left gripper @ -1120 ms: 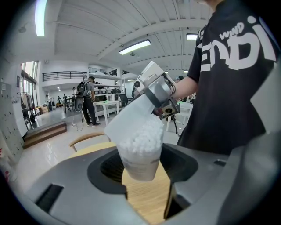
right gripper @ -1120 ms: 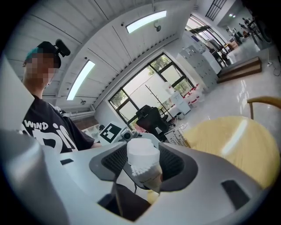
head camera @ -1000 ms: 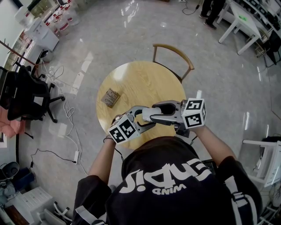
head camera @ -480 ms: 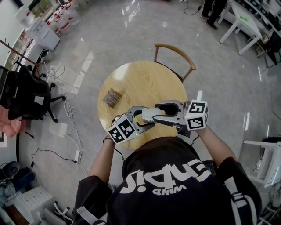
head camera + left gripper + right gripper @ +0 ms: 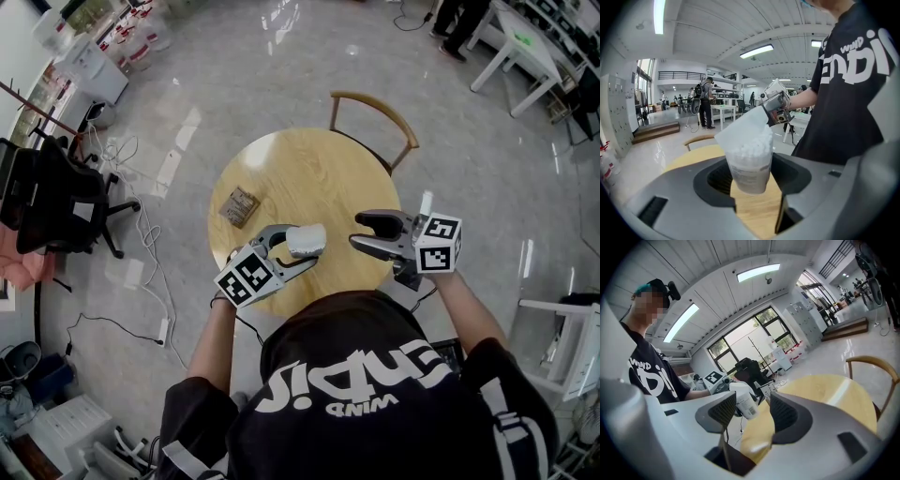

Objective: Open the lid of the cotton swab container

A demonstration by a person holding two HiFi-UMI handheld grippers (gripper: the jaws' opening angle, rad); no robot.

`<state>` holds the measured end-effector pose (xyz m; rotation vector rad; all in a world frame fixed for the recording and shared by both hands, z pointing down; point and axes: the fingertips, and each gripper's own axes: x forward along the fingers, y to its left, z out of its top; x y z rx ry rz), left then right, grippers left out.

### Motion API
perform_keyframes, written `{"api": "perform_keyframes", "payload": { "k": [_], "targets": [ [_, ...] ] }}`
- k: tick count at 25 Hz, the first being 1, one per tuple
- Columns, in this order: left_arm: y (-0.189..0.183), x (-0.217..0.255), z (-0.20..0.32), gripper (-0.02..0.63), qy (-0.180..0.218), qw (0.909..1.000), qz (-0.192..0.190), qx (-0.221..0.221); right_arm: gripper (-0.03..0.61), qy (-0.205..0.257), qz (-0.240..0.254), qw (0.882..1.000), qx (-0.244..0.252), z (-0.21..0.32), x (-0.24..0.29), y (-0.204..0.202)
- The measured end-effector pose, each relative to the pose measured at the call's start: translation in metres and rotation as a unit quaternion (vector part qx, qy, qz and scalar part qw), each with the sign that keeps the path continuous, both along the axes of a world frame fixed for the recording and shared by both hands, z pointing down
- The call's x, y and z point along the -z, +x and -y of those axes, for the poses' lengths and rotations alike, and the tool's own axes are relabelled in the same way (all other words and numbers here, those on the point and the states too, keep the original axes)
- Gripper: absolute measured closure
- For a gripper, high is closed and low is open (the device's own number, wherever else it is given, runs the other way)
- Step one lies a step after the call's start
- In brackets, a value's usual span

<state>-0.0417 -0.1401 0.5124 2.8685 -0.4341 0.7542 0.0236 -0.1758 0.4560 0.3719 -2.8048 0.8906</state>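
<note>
The cotton swab container (image 5: 306,240) is a clear tub packed with white swabs (image 5: 751,145), and my left gripper (image 5: 292,246) is shut on its body above the round wooden table (image 5: 309,169). Its white lid (image 5: 743,128) stands flipped up at an angle over the swabs. In the left gripper view the tub (image 5: 749,169) fills the gap between the jaws. My right gripper (image 5: 362,232) hangs open and empty a short way right of the tub, not touching it. From the right gripper view the container (image 5: 746,404) shows at a distance between the open jaws.
A small brown block (image 5: 238,207) lies on the table's left part. A wooden chair (image 5: 371,111) stands at the table's far side. An office chair (image 5: 56,211) and floor cables (image 5: 150,244) are to the left. The person's torso (image 5: 356,394) is close behind both grippers.
My right gripper has drawn away to the right, off the container where it was before. The left gripper shifted slightly left with the tub, whose lid now stands raised.
</note>
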Motion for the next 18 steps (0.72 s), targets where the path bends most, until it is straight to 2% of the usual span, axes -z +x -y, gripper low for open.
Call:
{"api": "perform_keyframes", "payload": {
  "k": [7,13,18],
  "targets": [
    [-0.017,0.006,0.004,0.365,-0.002,0.9991,-0.01,0.041,0.37,0.009,-0.013,1.0,-0.024,0.0,-0.001,0.022],
    [-0.02,0.009,0.004,0.365,-0.002,0.9977,-0.012,0.066,0.449,0.038,-0.028,0.997,-0.058,0.004,-0.003,0.035],
    [-0.022,0.009,0.002,0.367,-0.007,0.9956,-0.022,0.091,0.514,0.048,-0.039,0.992,-0.109,0.01,-0.01,0.051]
  ]
}}
